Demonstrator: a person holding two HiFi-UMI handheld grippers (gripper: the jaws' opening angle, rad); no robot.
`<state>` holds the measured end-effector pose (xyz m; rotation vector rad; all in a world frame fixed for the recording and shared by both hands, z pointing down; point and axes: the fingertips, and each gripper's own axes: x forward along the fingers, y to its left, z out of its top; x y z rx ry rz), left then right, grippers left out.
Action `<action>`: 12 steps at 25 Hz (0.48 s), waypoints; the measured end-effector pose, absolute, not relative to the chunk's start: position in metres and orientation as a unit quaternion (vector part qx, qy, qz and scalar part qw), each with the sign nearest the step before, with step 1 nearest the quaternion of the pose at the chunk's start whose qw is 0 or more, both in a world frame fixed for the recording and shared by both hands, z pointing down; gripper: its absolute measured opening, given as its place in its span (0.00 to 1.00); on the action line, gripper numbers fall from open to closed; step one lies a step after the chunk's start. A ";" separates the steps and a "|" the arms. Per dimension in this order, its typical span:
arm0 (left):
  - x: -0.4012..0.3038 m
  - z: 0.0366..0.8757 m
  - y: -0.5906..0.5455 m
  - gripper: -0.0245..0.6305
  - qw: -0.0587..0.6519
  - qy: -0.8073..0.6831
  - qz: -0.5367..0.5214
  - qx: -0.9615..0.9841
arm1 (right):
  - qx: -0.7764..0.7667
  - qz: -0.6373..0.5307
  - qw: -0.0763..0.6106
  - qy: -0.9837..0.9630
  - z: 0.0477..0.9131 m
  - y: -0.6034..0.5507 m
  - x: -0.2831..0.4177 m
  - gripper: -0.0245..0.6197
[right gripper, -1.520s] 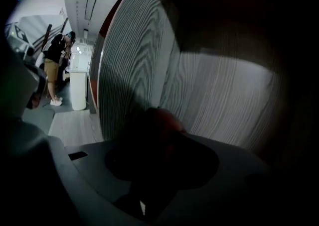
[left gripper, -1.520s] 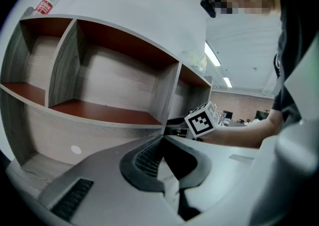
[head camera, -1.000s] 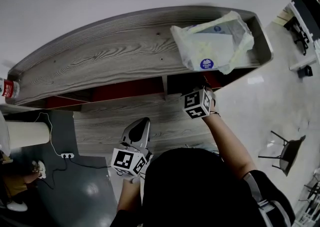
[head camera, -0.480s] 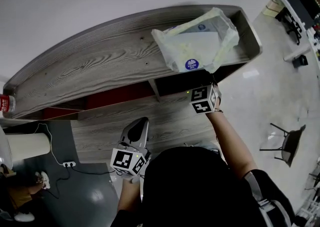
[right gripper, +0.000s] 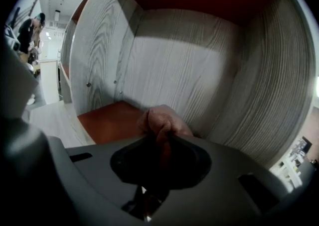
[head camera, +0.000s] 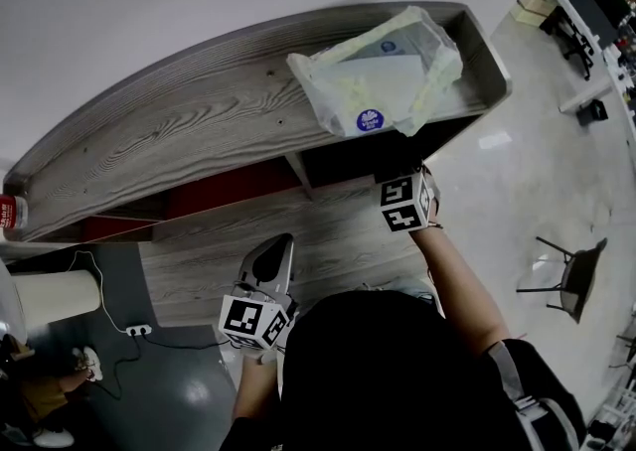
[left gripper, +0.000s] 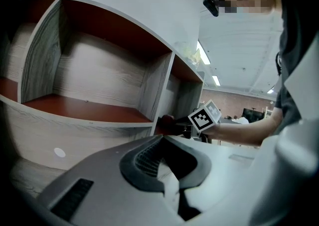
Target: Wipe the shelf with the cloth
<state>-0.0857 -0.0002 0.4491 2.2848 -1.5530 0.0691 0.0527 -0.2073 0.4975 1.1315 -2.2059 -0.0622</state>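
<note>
The grey wood-grain shelf (head camera: 199, 121) has red-floored compartments. My right gripper (right gripper: 160, 143) is inside the right-hand compartment, shut on a bunched reddish-pink cloth (right gripper: 162, 119) that bulges out beyond the jaws, just above the red shelf floor (right gripper: 107, 118). In the head view only its marker cube (head camera: 405, 203) shows at the compartment's mouth; the jaws are hidden under the shelf top. My left gripper (head camera: 271, 262) hangs low in front of the shelf, shut and empty (left gripper: 169, 172). From the left gripper view the cloth (left gripper: 166, 120) shows as a red lump at the compartment's edge.
A pale plastic bag (head camera: 383, 81) lies on the shelf top above the right compartment. A red-labelled bottle (head camera: 10, 211) stands at the top's left end. A white cylinder (head camera: 45, 295), a power strip with cable (head camera: 134, 330) and a chair (head camera: 566, 285) are on the floor.
The right gripper's cube has shifted to the right along the shelf front and now sits under the bag. The left gripper has stayed in place.
</note>
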 end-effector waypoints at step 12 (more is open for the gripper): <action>-0.097 0.454 0.022 0.04 0.198 -0.586 0.022 0.786 | 0.340 -0.039 0.315 -0.885 0.498 -0.169 -0.007 0.12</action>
